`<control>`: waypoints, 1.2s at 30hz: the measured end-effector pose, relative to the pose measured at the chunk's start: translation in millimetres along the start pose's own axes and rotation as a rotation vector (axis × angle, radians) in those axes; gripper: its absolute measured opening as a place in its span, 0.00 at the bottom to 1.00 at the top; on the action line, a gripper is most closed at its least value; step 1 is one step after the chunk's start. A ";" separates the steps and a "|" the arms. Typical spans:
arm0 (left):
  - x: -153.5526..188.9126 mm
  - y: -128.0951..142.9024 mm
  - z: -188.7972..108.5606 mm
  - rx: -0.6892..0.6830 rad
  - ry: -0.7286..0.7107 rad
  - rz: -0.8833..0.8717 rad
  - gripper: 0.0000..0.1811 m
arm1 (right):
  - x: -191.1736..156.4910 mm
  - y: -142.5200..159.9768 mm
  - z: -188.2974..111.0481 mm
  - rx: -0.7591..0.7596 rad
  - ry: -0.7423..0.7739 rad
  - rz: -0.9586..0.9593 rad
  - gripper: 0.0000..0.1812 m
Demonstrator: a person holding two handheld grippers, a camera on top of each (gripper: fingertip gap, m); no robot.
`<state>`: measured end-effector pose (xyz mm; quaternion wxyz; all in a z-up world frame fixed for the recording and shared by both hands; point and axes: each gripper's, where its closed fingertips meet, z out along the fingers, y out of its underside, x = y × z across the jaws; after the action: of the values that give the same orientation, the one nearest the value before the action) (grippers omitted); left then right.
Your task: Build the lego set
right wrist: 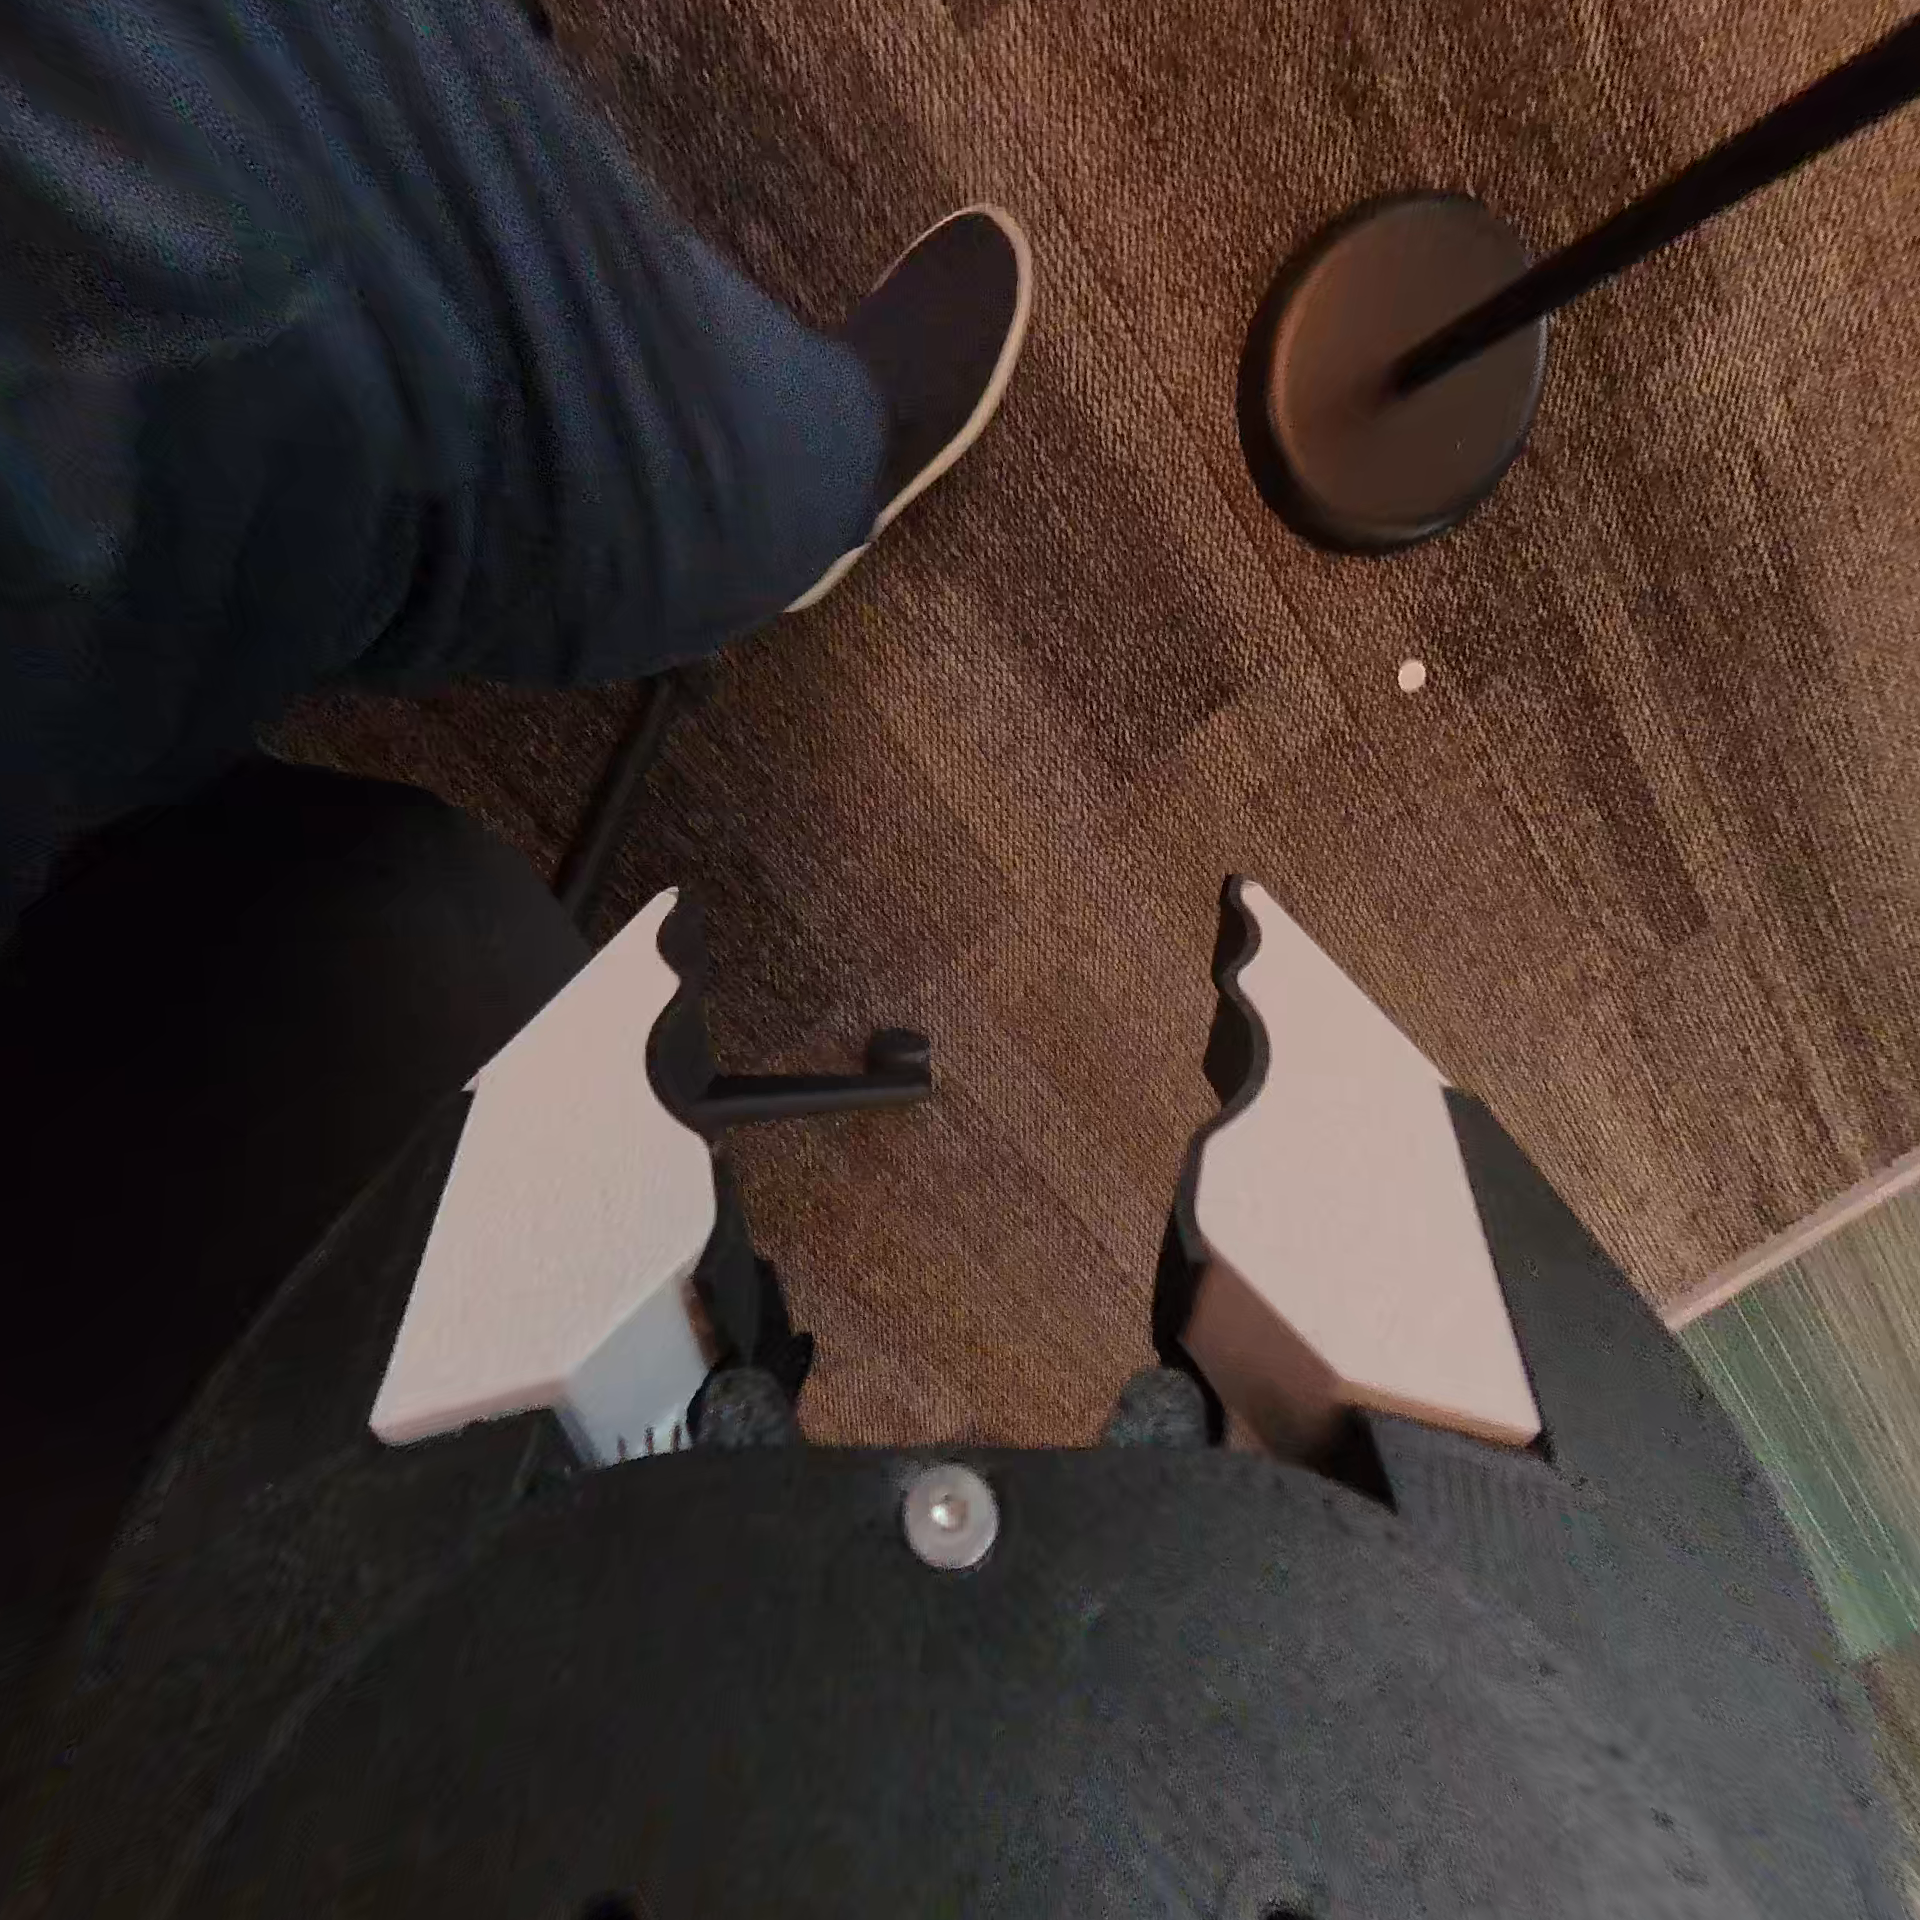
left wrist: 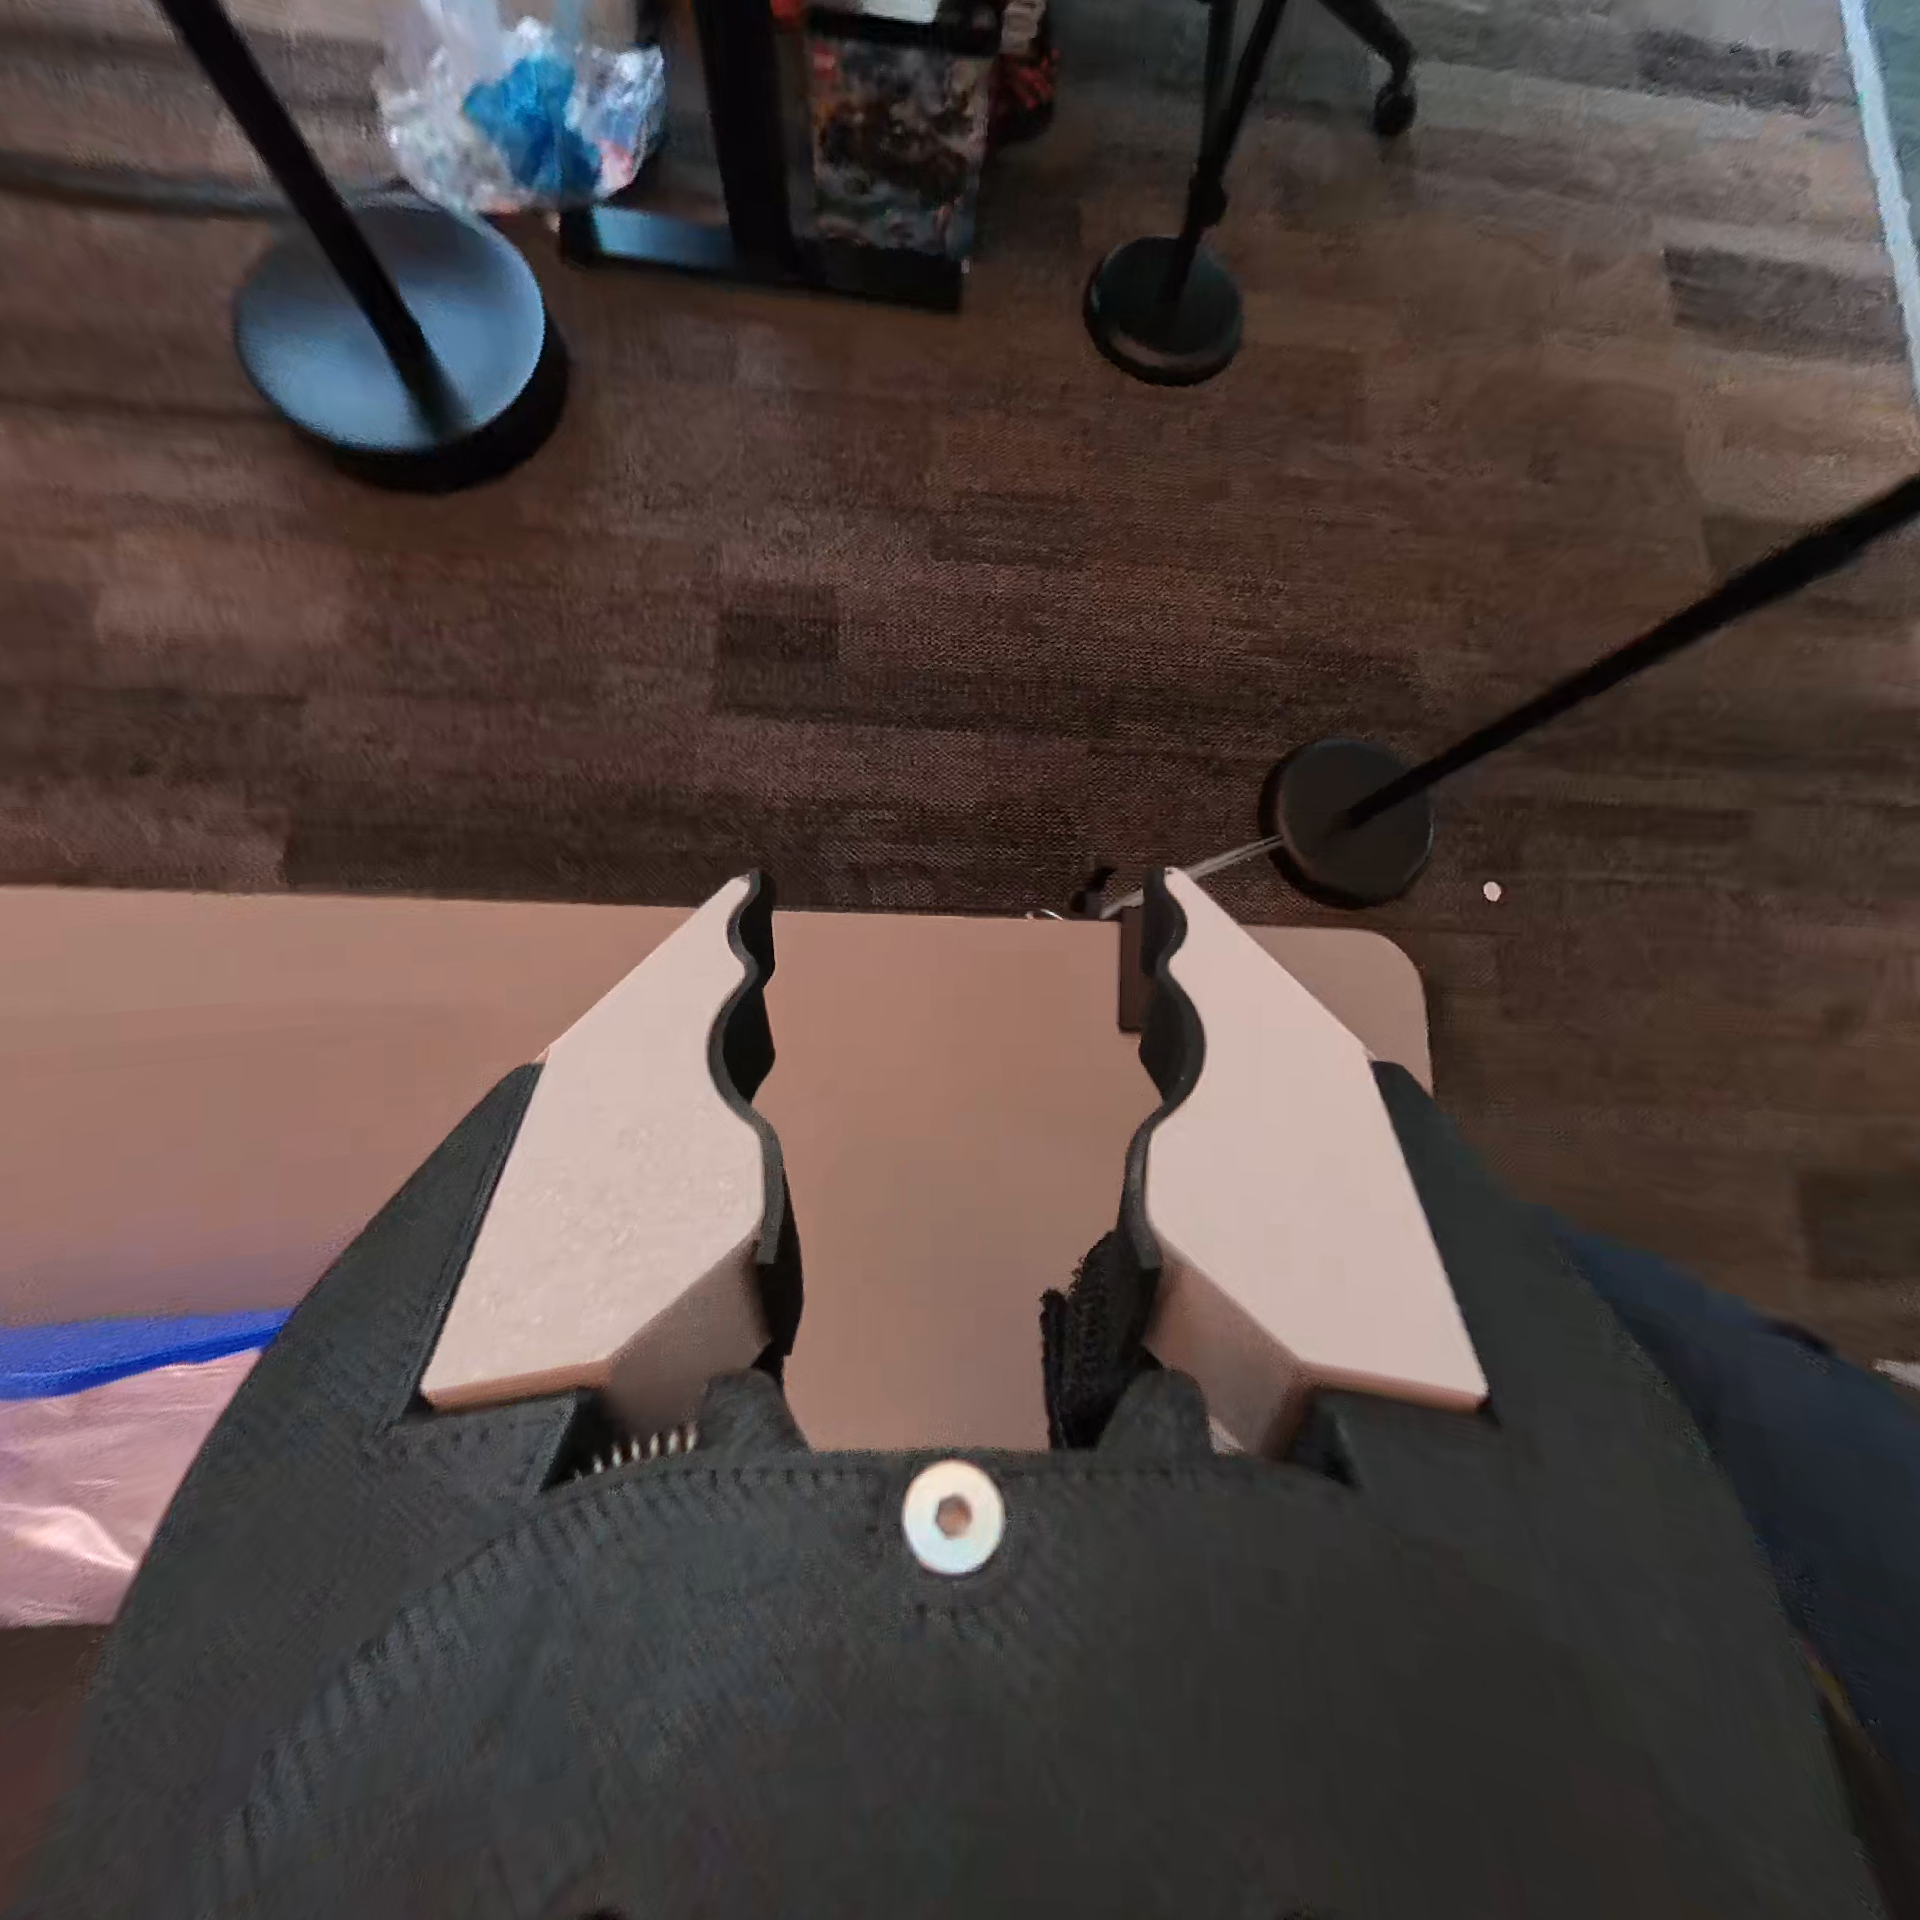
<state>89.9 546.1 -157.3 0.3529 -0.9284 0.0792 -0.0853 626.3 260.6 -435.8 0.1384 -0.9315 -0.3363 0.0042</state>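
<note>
My left gripper (left wrist: 958,904) is open and empty, held above the far right corner of a pale table (left wrist: 935,1091). A clear plastic bag with blue pieces (left wrist: 525,109) and a printed box (left wrist: 899,130) sit on the carpet far ahead. A blue and pink bag (left wrist: 114,1455) lies at the left edge of the table. My right gripper (right wrist: 954,904) is open and empty, held over the brown carpet (right wrist: 1143,831), off the table. No loose bricks show in either view.
Black round stand bases (left wrist: 390,332) (left wrist: 1164,307) (left wrist: 1351,821) stand on the carpet beyond the table; one shows in the right wrist view (right wrist: 1392,369). A person's dark trouser leg (right wrist: 312,364) and shoe (right wrist: 935,343) are at upper left. A black chair leg (right wrist: 821,1091) lies below.
</note>
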 end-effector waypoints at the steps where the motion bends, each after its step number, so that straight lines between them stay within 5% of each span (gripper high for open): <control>1: -7.4 2.5 11.1 -0.020 -0.025 -0.037 0.39 | 5.4 7.0 1.0 -0.023 0.003 0.004 0.54; 8: -66.7 31.5 90.7 -0.071 -0.260 -0.401 0.40 | 50.6 96.4 -18.7 -0.304 -0.139 0.265 0.56; 12: -87.8 49.0 112.1 -0.106 -0.396 -0.569 0.43 | 104.0 75.7 -54.1 -0.362 -0.182 0.388 0.57; 17: -99.3 64.5 113.5 -0.143 -0.530 -0.621 0.45 | 129.8 49.5 -99.0 -0.436 -0.238 0.477 0.59; 26: -115.4 69.8 107.4 -0.165 -0.573 -0.698 0.42 | 107.2 4.7 -138.7 -0.646 -0.425 0.628 0.60; 36: -122.2 71.2 102.4 -0.188 -0.561 -0.783 0.35 | 132.9 -133.3 -149.0 -0.870 -0.574 0.751 0.59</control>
<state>-13.3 584.6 -292.8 0.2165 -0.9034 -0.3668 0.0495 660.7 404.1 -246.4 -0.3586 -0.9187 0.0181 0.1646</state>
